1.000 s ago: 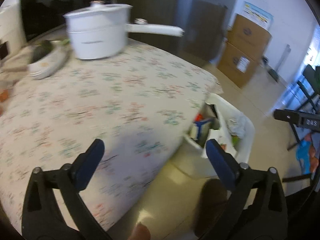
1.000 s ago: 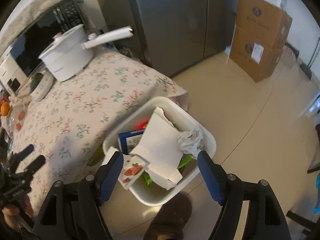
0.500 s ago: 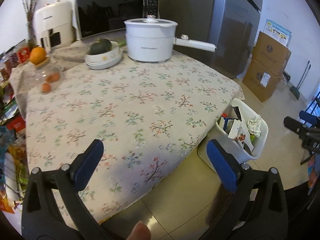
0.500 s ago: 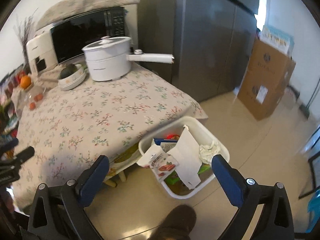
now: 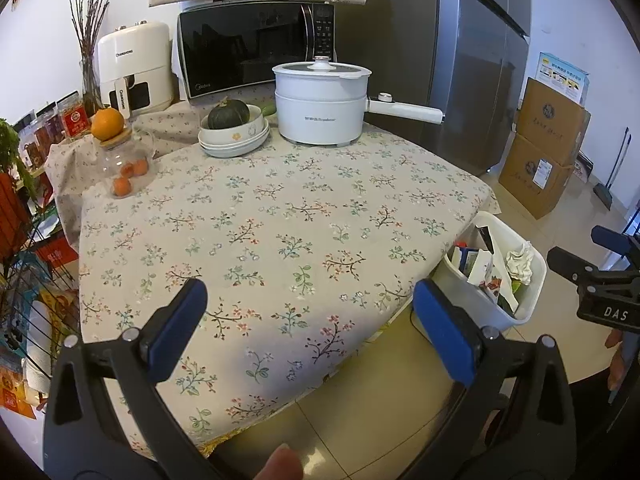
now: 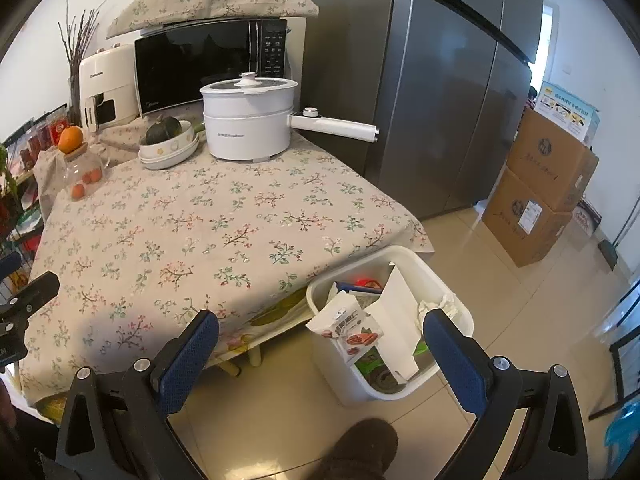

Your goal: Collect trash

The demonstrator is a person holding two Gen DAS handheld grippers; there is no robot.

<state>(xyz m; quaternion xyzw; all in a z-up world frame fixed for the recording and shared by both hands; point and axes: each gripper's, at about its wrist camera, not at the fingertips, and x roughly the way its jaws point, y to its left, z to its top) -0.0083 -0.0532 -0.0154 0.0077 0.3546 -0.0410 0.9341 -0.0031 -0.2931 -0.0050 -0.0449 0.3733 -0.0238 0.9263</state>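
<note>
A white trash bin (image 6: 340,368) stands on the floor at the table's near right corner, also seen from the left wrist (image 5: 536,276). It holds a snack wrapper (image 6: 352,330), a white paper sheet (image 6: 396,320) and a crumpled tissue (image 6: 440,304) among other scraps. My right gripper (image 6: 322,322) hangs open and empty above and in front of the bin. My left gripper (image 5: 308,296) is open and empty over the near edge of the floral-clothed table (image 5: 280,220). Each gripper shows at the edge of the other's view: right gripper (image 5: 588,250), left gripper (image 6: 24,276).
At the table's back stand a white electric pot (image 5: 320,108) with a long handle, a bowl with a green squash (image 5: 232,136) and a glass jar (image 5: 124,168) topped by an orange. Behind are a microwave (image 5: 248,48) and fridge (image 6: 440,100). Cardboard boxes (image 6: 540,200) sit right; a shoe (image 6: 360,448) is below.
Both grippers drew back from the bin and tilted up, bringing the whole table into view. The right jaws spread wider, and the snack wrapper by its left finger now lies in the bin.
</note>
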